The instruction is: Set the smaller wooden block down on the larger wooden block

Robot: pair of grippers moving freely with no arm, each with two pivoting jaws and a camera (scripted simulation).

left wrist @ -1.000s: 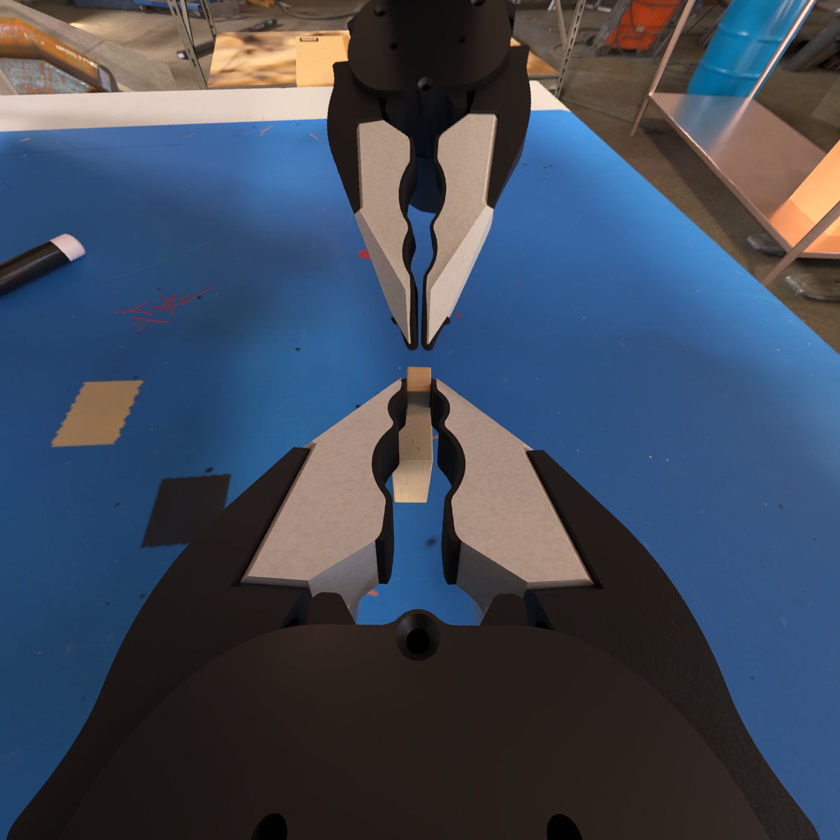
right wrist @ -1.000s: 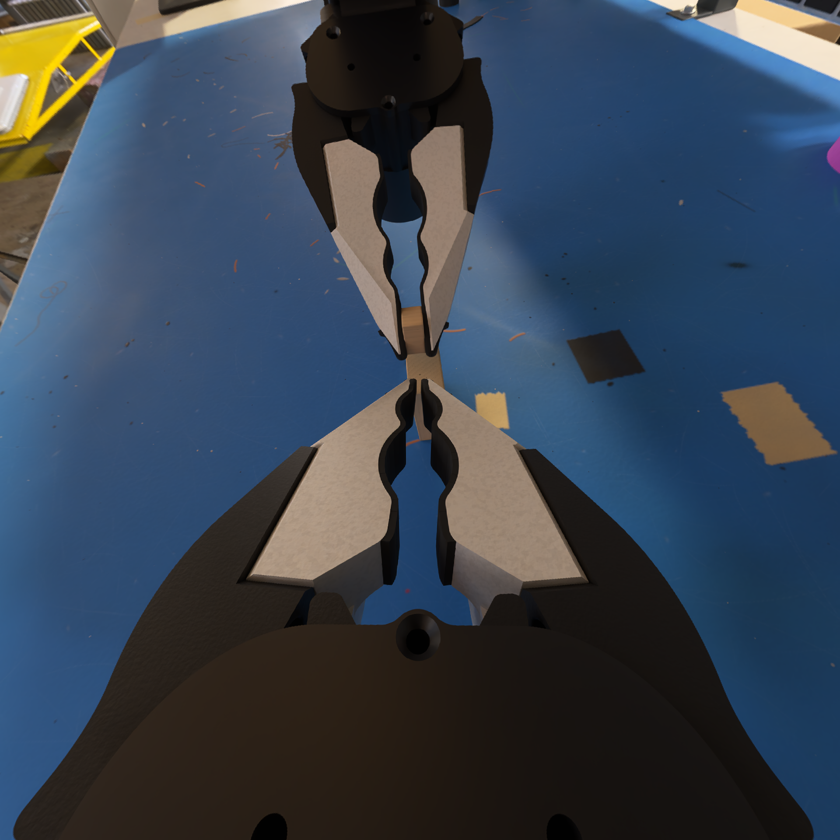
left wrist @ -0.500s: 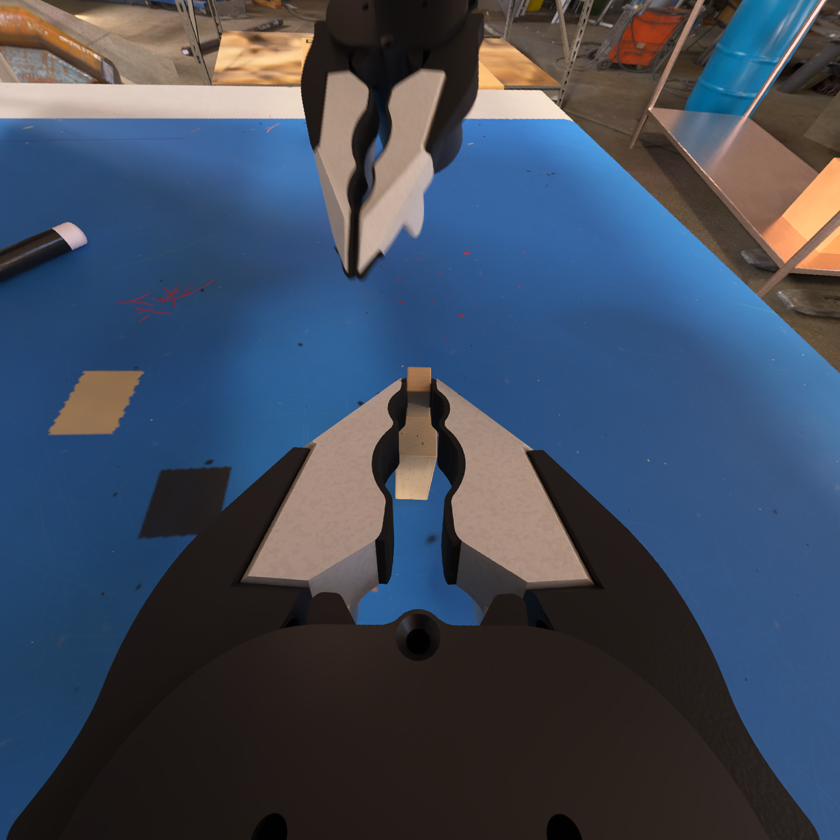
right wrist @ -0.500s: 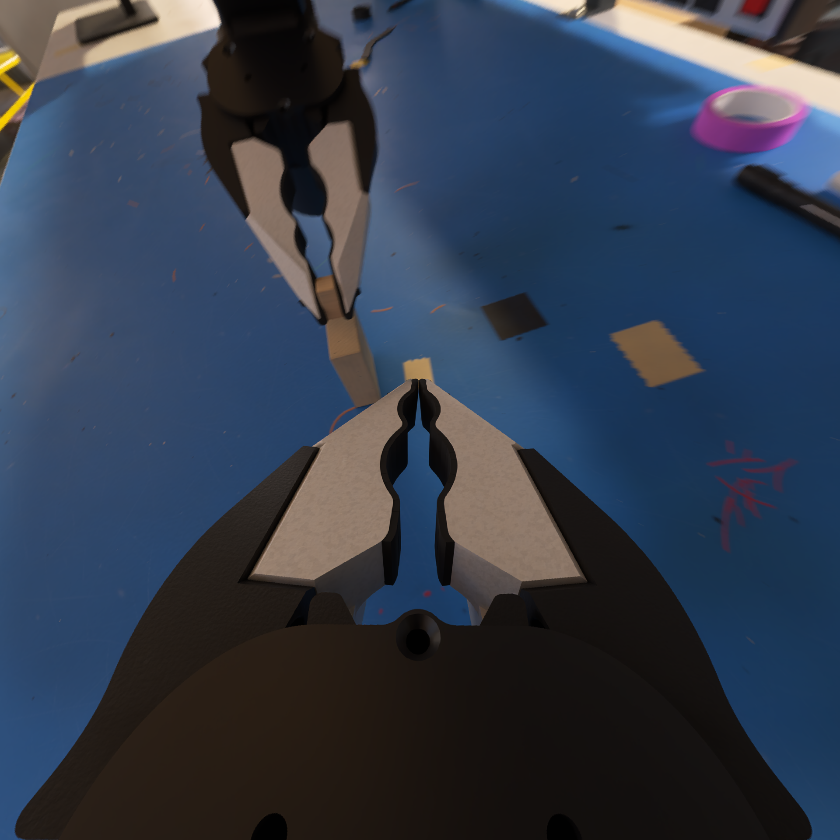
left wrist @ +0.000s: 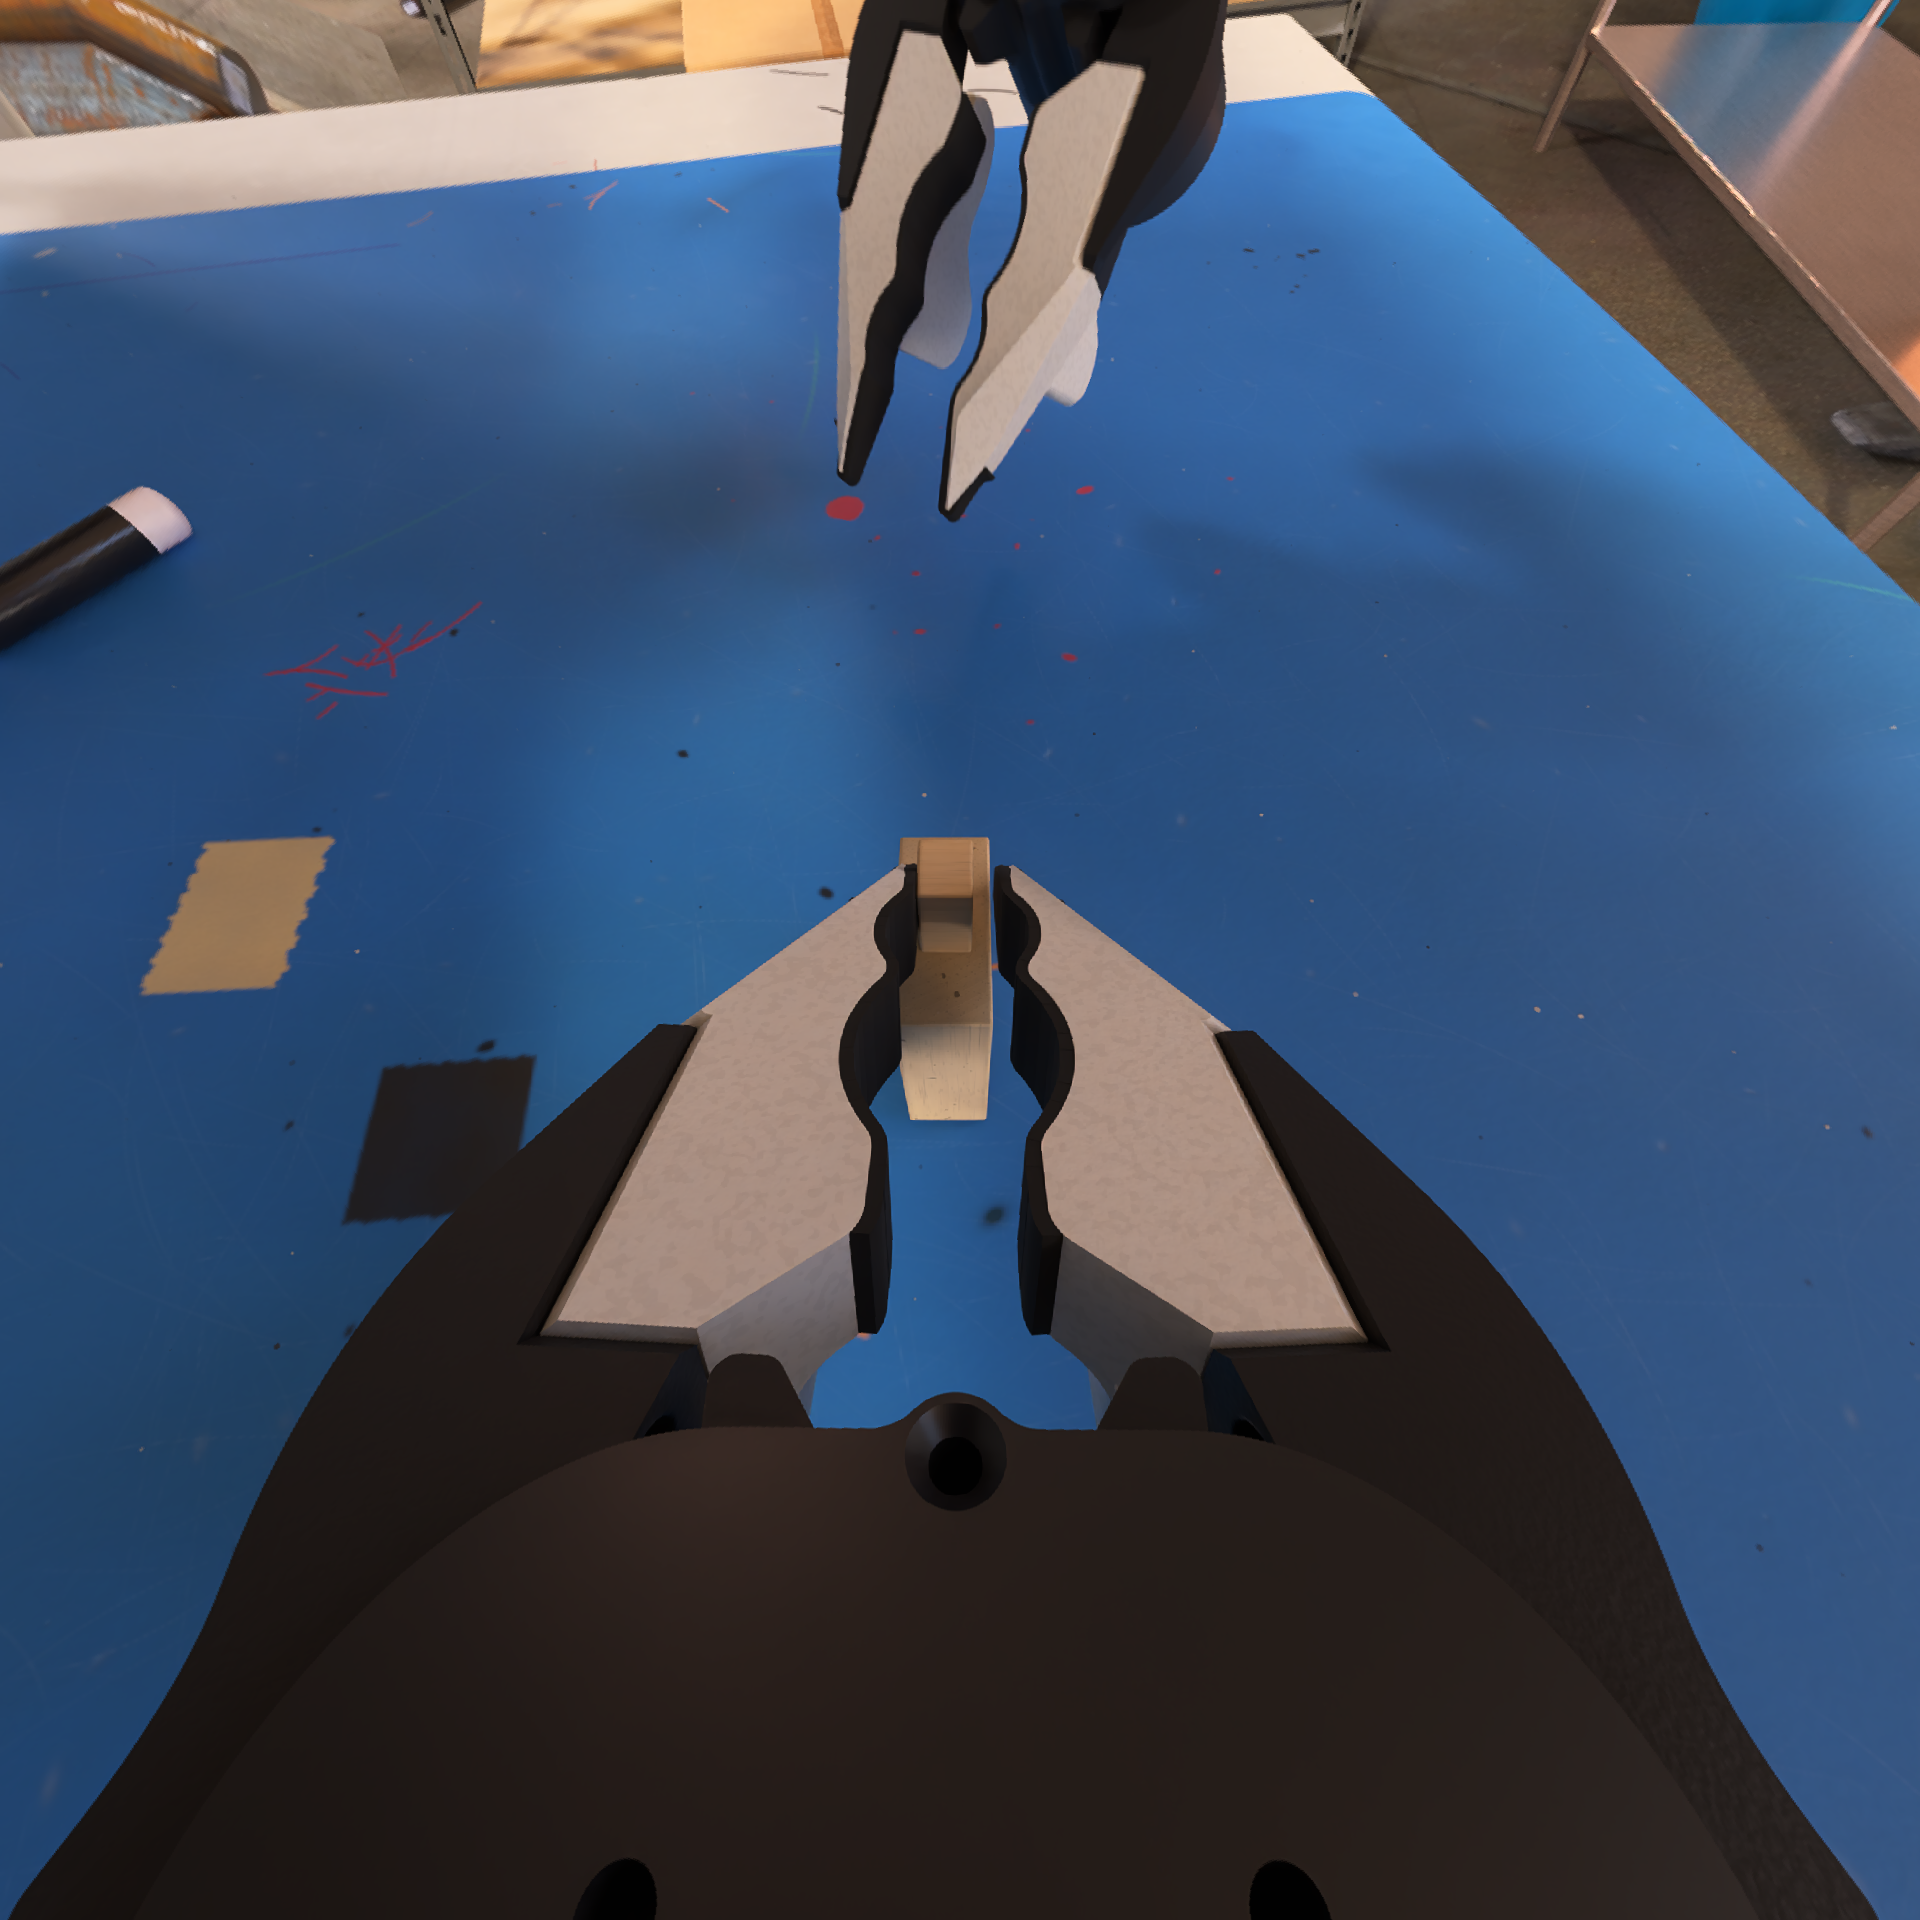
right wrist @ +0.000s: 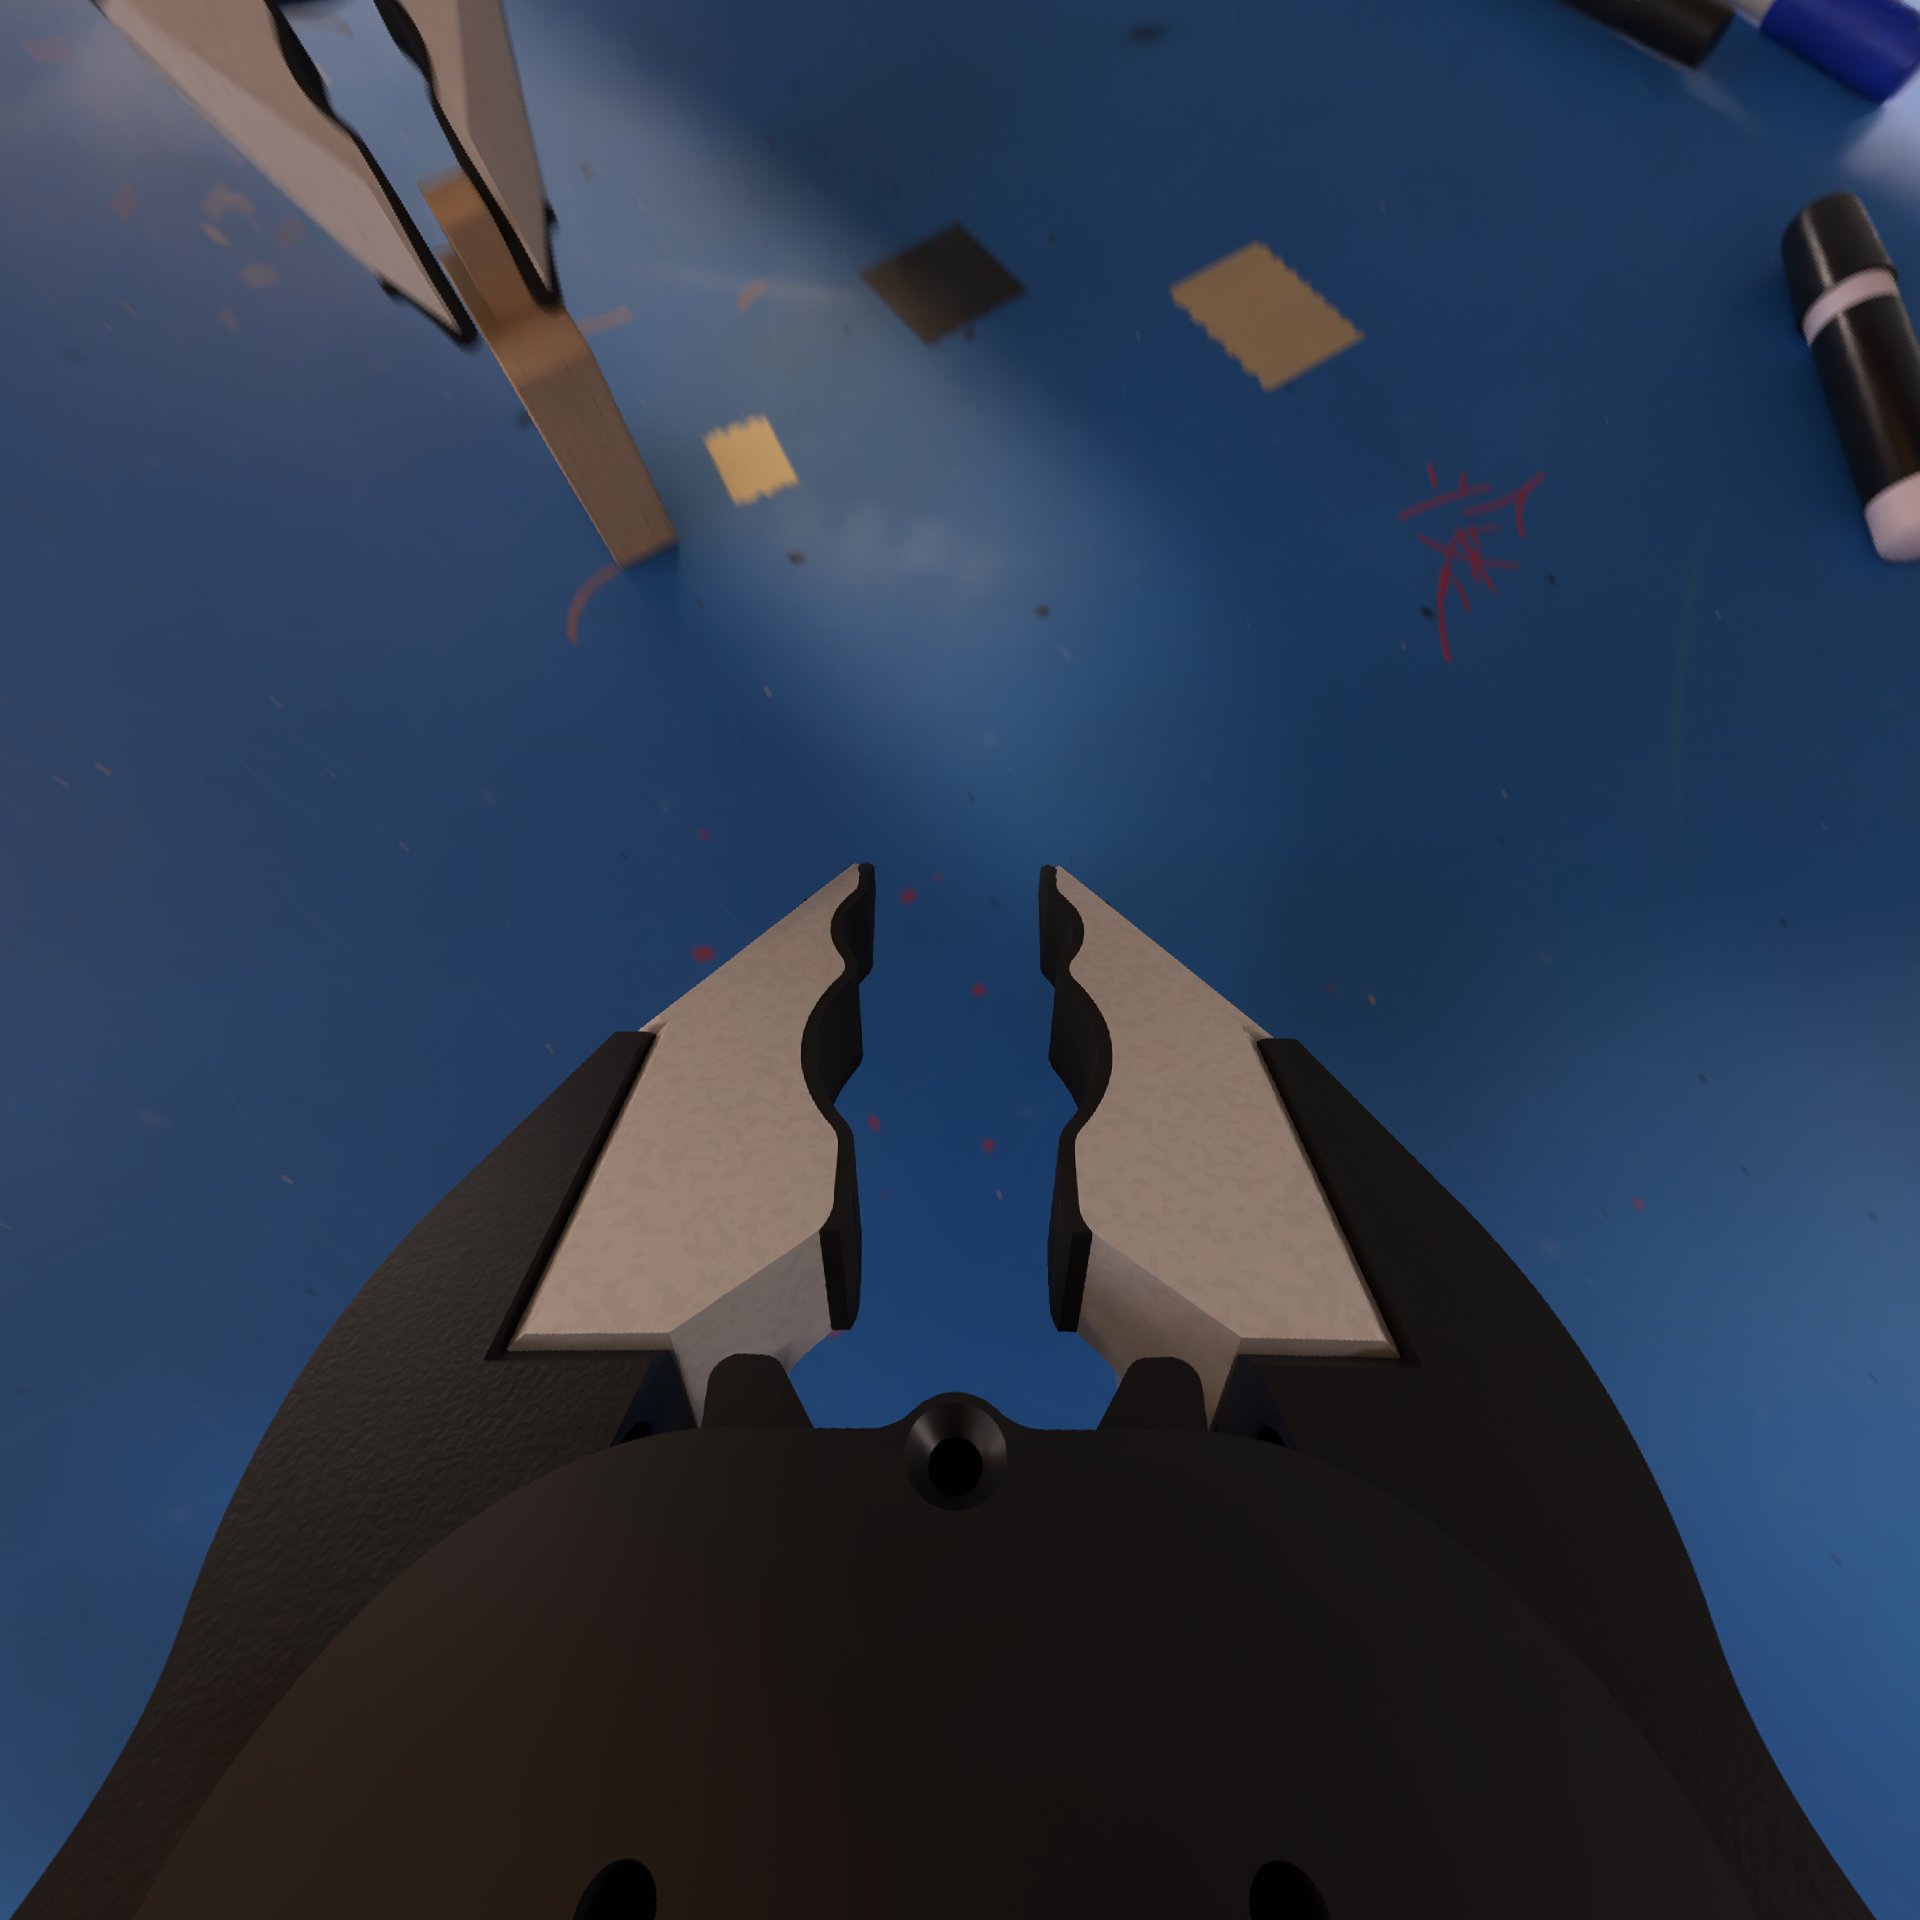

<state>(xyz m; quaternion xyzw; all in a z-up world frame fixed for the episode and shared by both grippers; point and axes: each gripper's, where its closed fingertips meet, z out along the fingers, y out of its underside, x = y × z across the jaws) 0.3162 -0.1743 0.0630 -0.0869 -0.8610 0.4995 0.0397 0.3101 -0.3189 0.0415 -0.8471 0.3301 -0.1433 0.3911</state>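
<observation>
The larger wooden block (left wrist: 945, 1039) stands on end on the blue table (left wrist: 1351, 831). The smaller wooden block (left wrist: 951, 873) rests on its top. My left gripper (left wrist: 954, 873) straddles the smaller block with its jaws parted slightly, leaving a thin gap beside the block. The right wrist view shows the left gripper (right wrist: 494, 312), the smaller block (right wrist: 457, 218) and the larger block (right wrist: 582, 436) at the upper left. My right gripper (right wrist: 956, 873) is open and empty, hanging above the table away from the blocks. It also shows in the left wrist view (left wrist: 899, 499), beyond the stack.
A black marker with a white cap (left wrist: 83, 561) lies at the left, also seen in the right wrist view (right wrist: 1855, 364), near a blue marker (right wrist: 1829, 31). Tan (left wrist: 239, 914) and black (left wrist: 442, 1138) tape patches lie flat. A metal shelf (left wrist: 1766, 156) stands off the table's right edge.
My right gripper has pulled back from the blocks, risen and opened. My left gripper's jaws have widened slightly around the smaller block. The stack has stayed in place.
</observation>
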